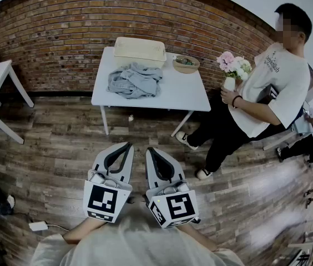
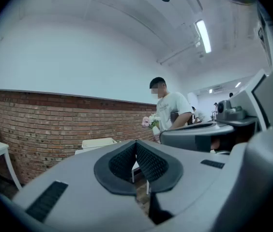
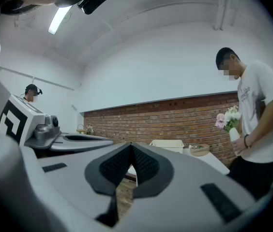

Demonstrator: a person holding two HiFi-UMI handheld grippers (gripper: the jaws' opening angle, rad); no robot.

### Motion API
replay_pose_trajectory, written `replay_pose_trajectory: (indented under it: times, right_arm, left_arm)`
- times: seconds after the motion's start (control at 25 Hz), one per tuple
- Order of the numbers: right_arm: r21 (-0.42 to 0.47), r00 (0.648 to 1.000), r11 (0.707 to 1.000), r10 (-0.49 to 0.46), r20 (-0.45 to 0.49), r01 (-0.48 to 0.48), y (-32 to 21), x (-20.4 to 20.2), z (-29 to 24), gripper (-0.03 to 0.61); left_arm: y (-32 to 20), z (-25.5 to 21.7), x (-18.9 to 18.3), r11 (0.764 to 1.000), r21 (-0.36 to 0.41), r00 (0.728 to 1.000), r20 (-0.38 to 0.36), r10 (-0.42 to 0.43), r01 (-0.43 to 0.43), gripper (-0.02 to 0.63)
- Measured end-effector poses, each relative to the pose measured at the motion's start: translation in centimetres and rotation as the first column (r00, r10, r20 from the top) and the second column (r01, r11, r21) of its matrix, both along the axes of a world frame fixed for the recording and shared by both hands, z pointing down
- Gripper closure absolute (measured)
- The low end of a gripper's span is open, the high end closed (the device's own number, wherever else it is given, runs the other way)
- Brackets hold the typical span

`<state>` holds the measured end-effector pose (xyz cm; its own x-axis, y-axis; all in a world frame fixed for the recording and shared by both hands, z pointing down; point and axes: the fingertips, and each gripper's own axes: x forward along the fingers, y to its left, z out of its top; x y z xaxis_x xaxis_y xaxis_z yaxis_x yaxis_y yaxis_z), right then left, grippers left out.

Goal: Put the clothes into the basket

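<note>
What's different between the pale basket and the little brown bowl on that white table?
The basket is rectangular and cream; the bowl is round and brown. The basket is clearly larger than the bowl. The grey clothes lie right in front of the basket, while the bowl sits apart from them. Both stand on the white table, along its far edge by the brick wall.

light: bright, ceiling tube (image 2: 203, 35) | shadows: soft | edges: fisheye-bent, black corners | floor (image 1: 267, 193): motion-blurred

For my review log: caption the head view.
Left hand-held gripper and right hand-held gripper, shut, empty, face white table bearing grey clothes beside cream basket.
</note>
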<state>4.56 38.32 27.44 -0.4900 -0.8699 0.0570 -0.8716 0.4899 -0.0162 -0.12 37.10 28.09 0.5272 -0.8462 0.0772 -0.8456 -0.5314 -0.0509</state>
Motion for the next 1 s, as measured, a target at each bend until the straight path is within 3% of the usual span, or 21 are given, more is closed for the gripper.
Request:
replay_pose_trajectory:
  times: [0.44, 0.64, 1.0]
  right_arm:
    - [-0.009, 1.000, 1.000, -0.010, -0.004, 0.010, -1.4, 0.7, 0.5, 0.572]
    - [-0.018, 0.999, 1.000, 0.010, 0.054, -0.009, -1.8, 2.2, 0.7, 0.572]
    - [-0.014, 0.999, 1.000, 0.025, 0.035, -0.024, -2.2, 5.6, 2.1, 0.572]
  left_arm:
    - [-1.1, 0.3, 0.6, 1.000, -0.009, 1.000, 0.017, -0.022, 0.022, 0.606]
    - [-1.4, 0.6, 0.8, 0.999, -0.017, 0.999, 0.021, -0.039, 0.039, 0.606]
    - [-1.9, 1.1, 0.5, 0.992, -0.015, 0.992, 0.006, -0.127, 0.127, 0.606]
